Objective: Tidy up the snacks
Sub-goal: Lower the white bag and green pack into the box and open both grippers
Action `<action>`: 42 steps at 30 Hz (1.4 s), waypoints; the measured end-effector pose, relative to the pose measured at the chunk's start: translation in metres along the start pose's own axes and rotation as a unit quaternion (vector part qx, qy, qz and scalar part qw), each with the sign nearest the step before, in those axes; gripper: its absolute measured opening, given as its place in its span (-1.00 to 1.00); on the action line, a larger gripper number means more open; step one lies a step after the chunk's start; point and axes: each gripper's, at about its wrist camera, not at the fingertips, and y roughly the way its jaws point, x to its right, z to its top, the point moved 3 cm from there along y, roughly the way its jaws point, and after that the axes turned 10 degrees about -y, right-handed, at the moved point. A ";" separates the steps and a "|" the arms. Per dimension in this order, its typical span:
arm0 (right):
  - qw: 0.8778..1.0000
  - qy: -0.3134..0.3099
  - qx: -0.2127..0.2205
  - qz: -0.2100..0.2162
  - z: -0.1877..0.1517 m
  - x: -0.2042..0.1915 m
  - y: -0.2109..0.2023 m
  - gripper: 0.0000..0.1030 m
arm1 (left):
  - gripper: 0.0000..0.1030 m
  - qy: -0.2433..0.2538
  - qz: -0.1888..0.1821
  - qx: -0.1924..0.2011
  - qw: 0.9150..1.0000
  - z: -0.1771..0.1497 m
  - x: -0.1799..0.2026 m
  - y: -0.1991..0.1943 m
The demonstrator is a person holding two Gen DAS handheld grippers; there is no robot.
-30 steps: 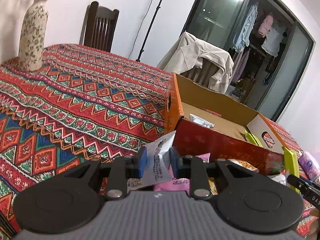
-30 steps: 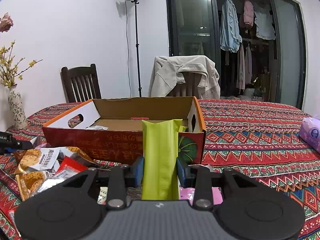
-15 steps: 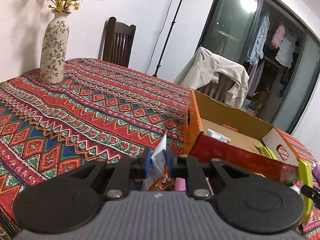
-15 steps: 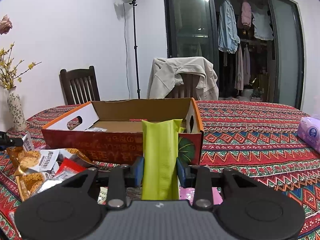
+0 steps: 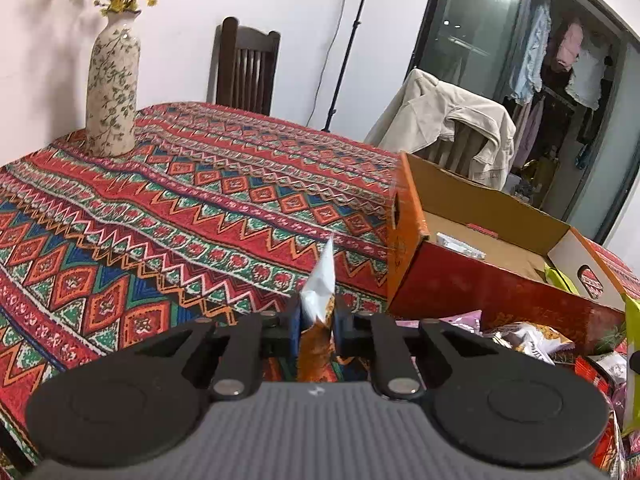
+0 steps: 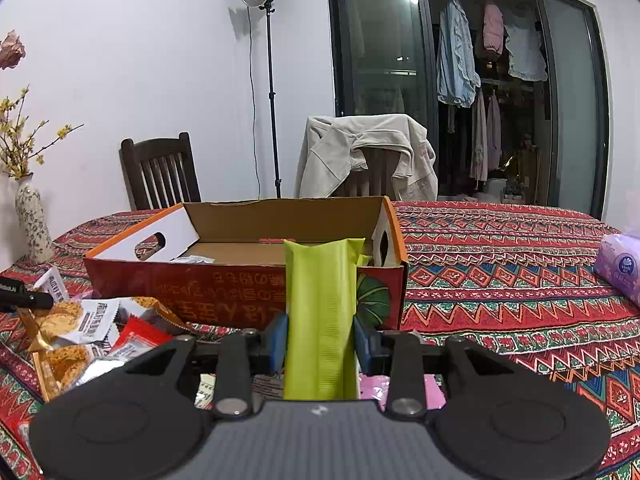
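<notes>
My left gripper (image 5: 316,322) is shut on a white and orange snack packet (image 5: 322,280), whose corner sticks up between the blue pads. It hangs left of the open red and orange cardboard box (image 5: 472,280). My right gripper (image 6: 320,344) is shut on a tall lime-green packet (image 6: 320,300), held upright in front of the box (image 6: 224,288). One small white packet (image 6: 196,258) lies inside the box. Several loose snack packets (image 6: 80,320) are piled on the patterned tablecloth (image 6: 500,280) at the left.
A floral vase (image 5: 112,92) with yellow blossoms stands at the table's far left. A dark wooden chair (image 6: 160,172) and a chair draped with a beige jacket (image 6: 364,152) stand behind the table. A purple tissue pack (image 6: 620,268) lies at the right edge.
The left gripper closed fully on the white and orange packet and tilted upward, so the packet now stands edge-on. The right gripper and its green packet stayed still.
</notes>
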 end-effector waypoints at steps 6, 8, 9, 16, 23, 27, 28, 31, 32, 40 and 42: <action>1.000 -0.002 0.000 -0.002 0.000 -0.001 0.000 -0.34 | -0.73 0.013 -0.008 0.021 1.000 -0.001 0.006 -0.007; 1.000 -0.003 0.000 -0.003 -0.001 -0.002 -0.001 -0.34 | -0.73 0.016 -0.009 0.027 0.999 0.000 0.007 -0.009; 1.000 -0.004 0.001 -0.003 -0.001 -0.002 -0.001 -0.34 | -0.73 0.018 -0.009 0.030 0.999 -0.001 0.008 -0.011; 1.000 -0.001 0.010 -0.002 0.001 -0.001 -0.004 -0.34 | -0.73 0.034 -0.015 0.063 0.997 0.003 0.018 -0.028; 0.999 -0.013 0.034 0.012 0.023 -0.007 -0.021 -0.34 | -0.73 0.054 -0.050 0.086 0.994 0.013 0.042 -0.051; 0.999 -0.023 0.044 0.016 0.044 -0.009 -0.020 -0.34 | -0.73 0.072 -0.066 0.092 0.991 0.018 0.064 -0.056; 0.998 -0.027 0.045 0.016 0.050 -0.010 -0.018 -0.34 | -0.73 0.076 -0.071 0.093 0.990 0.020 0.070 -0.056; 0.998 -0.028 0.048 0.018 0.067 -0.011 -0.009 -0.34 | -0.72 0.090 -0.079 0.094 0.988 0.026 0.089 -0.051; 0.998 -0.027 0.049 0.019 0.074 -0.011 -0.005 -0.34 | -0.72 0.093 -0.082 0.087 0.988 0.029 0.096 -0.047; 0.998 -0.017 0.057 0.007 0.120 -0.012 0.036 -0.34 | -0.72 0.105 -0.080 0.070 0.989 0.043 0.141 -0.008; 0.998 -0.013 0.054 0.003 0.127 -0.012 0.051 -0.34 | -0.72 0.101 -0.077 0.069 0.989 0.048 0.149 0.004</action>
